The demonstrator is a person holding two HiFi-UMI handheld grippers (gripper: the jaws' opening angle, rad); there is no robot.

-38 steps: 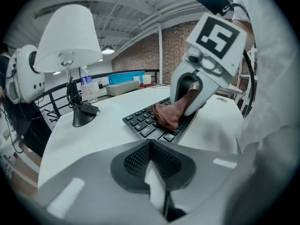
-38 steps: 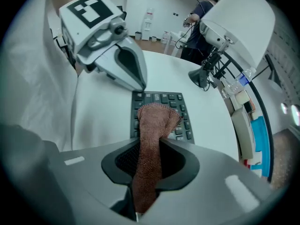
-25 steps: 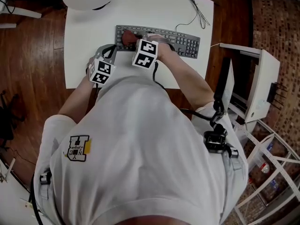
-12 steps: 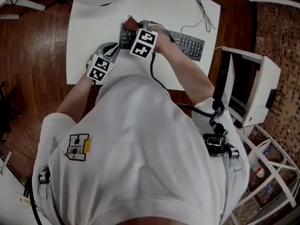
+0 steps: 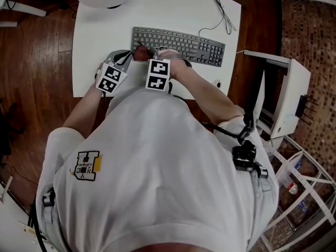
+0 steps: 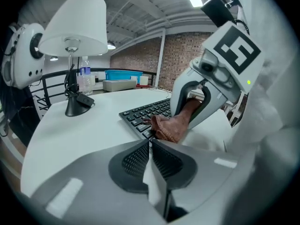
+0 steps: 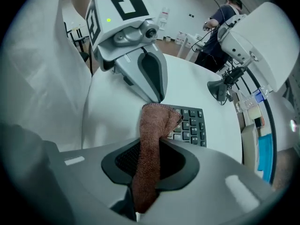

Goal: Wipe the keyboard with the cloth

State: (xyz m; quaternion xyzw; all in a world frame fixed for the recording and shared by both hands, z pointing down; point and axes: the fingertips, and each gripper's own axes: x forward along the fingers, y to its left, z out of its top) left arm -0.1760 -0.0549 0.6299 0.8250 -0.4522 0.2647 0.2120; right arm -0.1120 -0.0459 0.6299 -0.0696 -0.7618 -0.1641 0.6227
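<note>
Cloth (image 7: 155,120) in the right tongs (image 7: 149,146)

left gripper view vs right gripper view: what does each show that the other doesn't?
Left gripper view only: the left gripper with its own jaws closed together and nothing between them, and a brick wall behind.

Right gripper view only: the right gripper with its jaws clamped on the cloth, and a person standing in the background.

Both: the cloth, the keyboard and the white table.
</note>
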